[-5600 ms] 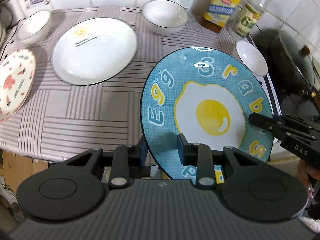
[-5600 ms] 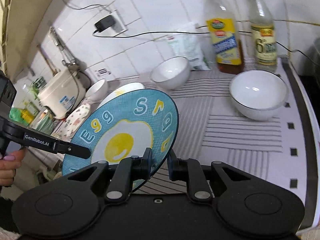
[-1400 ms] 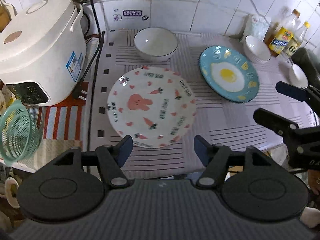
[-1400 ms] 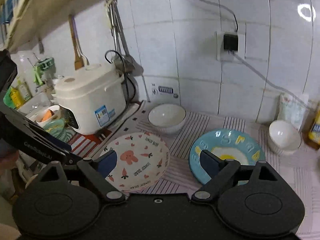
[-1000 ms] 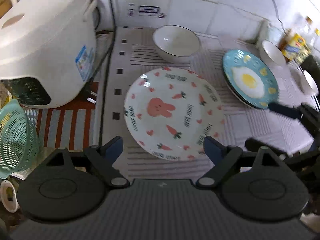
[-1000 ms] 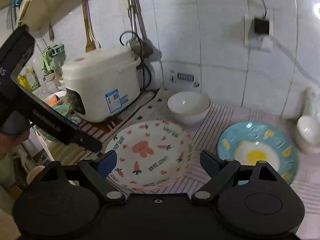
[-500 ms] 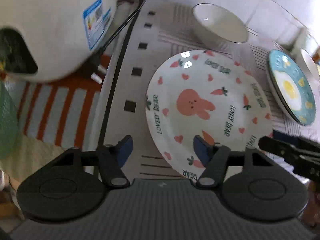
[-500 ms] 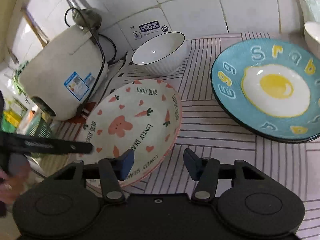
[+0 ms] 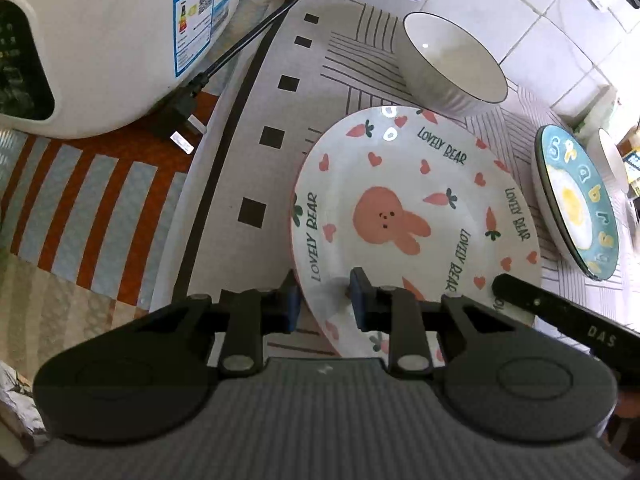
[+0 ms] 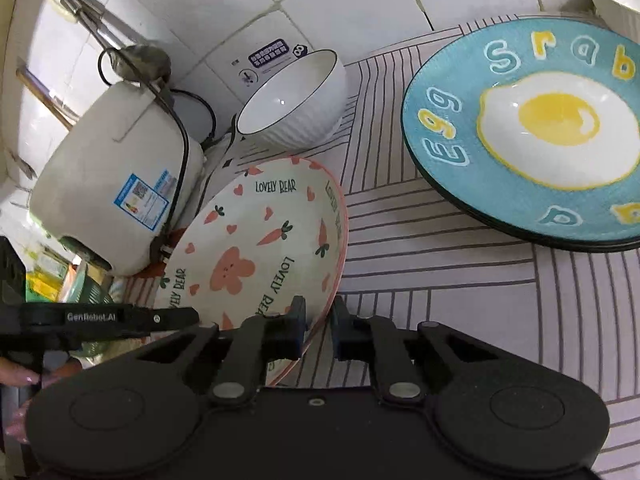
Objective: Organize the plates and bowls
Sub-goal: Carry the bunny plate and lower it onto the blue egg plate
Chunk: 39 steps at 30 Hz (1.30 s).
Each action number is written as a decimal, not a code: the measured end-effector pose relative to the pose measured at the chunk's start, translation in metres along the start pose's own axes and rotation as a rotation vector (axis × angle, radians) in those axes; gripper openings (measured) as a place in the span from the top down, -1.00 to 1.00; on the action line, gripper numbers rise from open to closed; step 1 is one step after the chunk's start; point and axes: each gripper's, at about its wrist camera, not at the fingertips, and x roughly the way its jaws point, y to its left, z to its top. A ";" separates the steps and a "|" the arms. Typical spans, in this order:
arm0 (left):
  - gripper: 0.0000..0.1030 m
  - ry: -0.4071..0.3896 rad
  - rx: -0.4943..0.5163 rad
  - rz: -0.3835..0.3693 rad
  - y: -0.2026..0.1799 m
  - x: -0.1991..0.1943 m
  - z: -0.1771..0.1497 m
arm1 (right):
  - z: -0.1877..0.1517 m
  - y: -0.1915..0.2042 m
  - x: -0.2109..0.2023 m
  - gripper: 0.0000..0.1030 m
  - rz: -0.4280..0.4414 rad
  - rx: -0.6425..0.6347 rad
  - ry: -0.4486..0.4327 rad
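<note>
- Rabbit plate (image 9: 400,216): white w/ pink rim, pink bunny in the middle, hearts, carrots, "LOVELY BEAR" lettering round the well. Sits on the striped cloth (image 9: 288,60), just in front of the ribbed white bowl (image 9: 452,64) at its 12 o'clock; rice cooker (image 9: 100,40) at approx 10 o'clock.
- Egg plate (image 10: 532,132): blue, fried-egg print, lies at 3 o'clock of the rabbit plate, apart from it; dark rim of another plate shows under it.
- Left gripper (image 9: 322,302): angled steeply down, at the plate's near-left rim (approx 7 o'clock in left wrist view). Jaws have just been closing; now narrow, one blue pad under/outside the rim, other on the plate face — clamped on the rabbit plate.
- Right gripper (image 10: 318,330): pitched down less steeply, at the plate's near-right edge. Jaws have also just been closing; rim pinched btwn the pads, plate edge looks tilted in this view.
- Each gripper's finger shows in the other's cam; fingertips of a hand (image 10: 20,380) at lower left of right wrist view.
</note>
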 end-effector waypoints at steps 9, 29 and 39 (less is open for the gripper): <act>0.51 0.013 0.108 -0.003 -0.020 -0.019 0.001 | 0.009 0.011 -0.025 0.62 -0.001 -0.060 0.033; 0.50 0.056 0.324 -0.131 -0.135 -0.065 0.028 | 0.026 -0.022 -0.154 0.58 -0.068 -0.014 -0.140; 0.50 0.091 0.368 -0.165 -0.201 -0.036 0.052 | 0.064 -0.074 -0.172 0.58 -0.101 0.009 -0.150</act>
